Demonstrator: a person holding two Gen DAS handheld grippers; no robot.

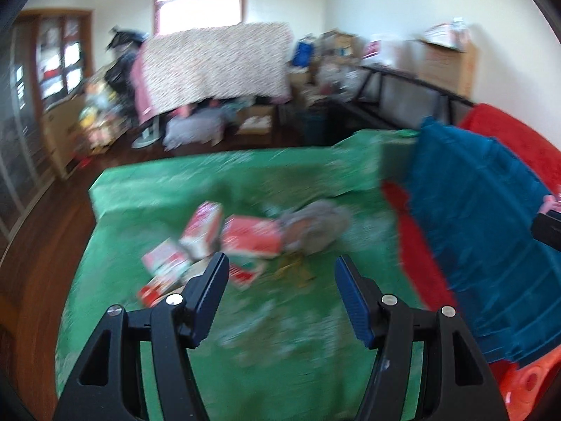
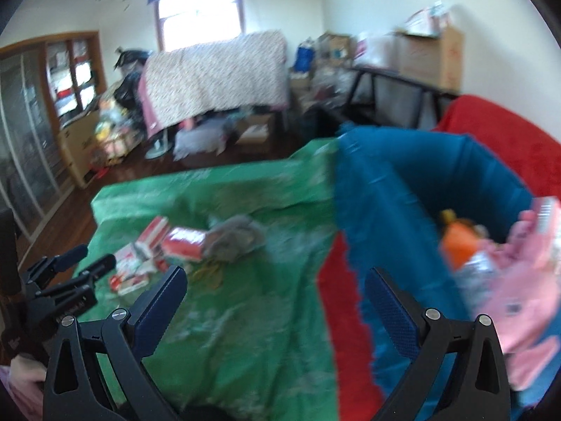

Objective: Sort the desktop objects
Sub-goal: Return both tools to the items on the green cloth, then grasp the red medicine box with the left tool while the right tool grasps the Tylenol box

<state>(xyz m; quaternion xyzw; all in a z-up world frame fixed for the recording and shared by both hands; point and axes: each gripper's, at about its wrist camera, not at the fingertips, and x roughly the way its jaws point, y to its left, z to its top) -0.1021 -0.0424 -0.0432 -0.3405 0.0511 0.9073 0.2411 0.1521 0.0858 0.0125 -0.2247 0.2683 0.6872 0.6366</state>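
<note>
Several red-and-white boxes (image 1: 231,238) lie in a heap on the green tablecloth (image 1: 147,189), with a grey cloth (image 1: 315,224) beside them on the right. My left gripper (image 1: 280,270) is open and empty, just short of the heap. My right gripper (image 2: 277,280) is open and empty, over the cloth by the blue fabric bin (image 2: 385,189). The bin holds an orange object (image 2: 459,245) and pink items (image 2: 519,280). The boxes (image 2: 164,245) and grey cloth (image 2: 231,238) show left of centre in the right wrist view, with the left gripper (image 2: 66,277) at the far left.
The blue bin (image 1: 470,217) stands on red fabric (image 1: 519,147) at the table's right. A small yellowish thing (image 1: 294,270) lies near the boxes. Beyond the table are dark wood floor, a patterned covered rack (image 1: 217,63), cardboard boxes and a cabinet (image 1: 59,63).
</note>
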